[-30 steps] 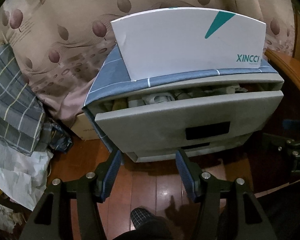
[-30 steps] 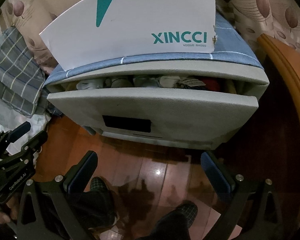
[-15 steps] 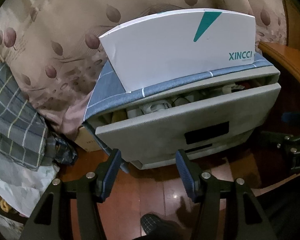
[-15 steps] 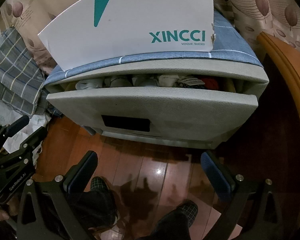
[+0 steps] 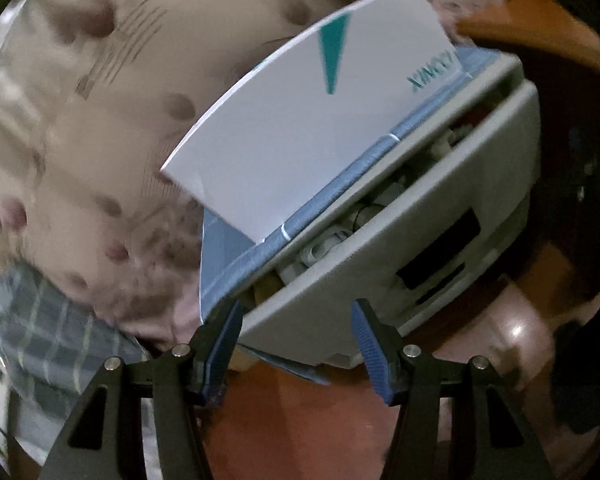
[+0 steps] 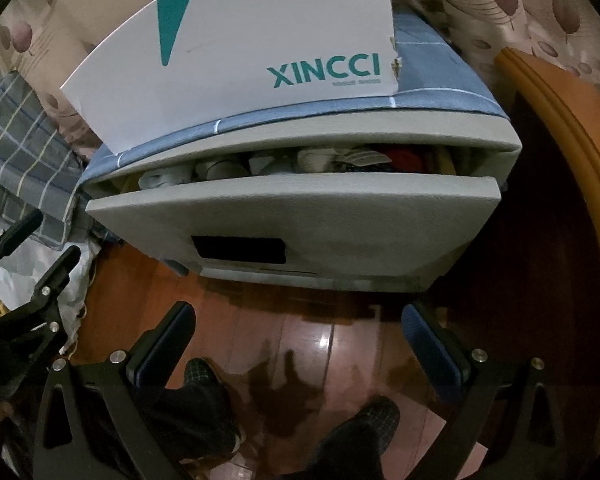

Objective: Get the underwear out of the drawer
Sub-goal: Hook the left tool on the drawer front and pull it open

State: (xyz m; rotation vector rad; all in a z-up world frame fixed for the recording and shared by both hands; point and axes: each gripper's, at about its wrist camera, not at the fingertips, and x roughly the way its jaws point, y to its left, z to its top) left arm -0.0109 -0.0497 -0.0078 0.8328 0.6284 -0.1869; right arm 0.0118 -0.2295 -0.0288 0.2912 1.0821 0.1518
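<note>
Pale grey plastic drawer (image 6: 300, 216) pulled partway out for access, long axis left-right, front facing near. Rolled white and red underwear (image 6: 320, 162) packed in gap behind front. Left gripper (image 5: 296, 344) near drawer's left corner, jaws apart, empty. Right gripper (image 6: 296, 344) released, over floor.

1. The left wrist view looks forward and down along its own fingers at the drawer (image 5: 384, 276) front from close in; the frame is rolled, so the cabinet slants up to the right, and the picture is blurred.
2. The right wrist view looks down more steeply from a little further back; the drawer (image 6: 300, 220) sits level above the wooden floor (image 6: 308, 340).
3. Both views share the drawer and the white box (image 5: 300, 128) (image 6: 236, 60) on top.
</note>
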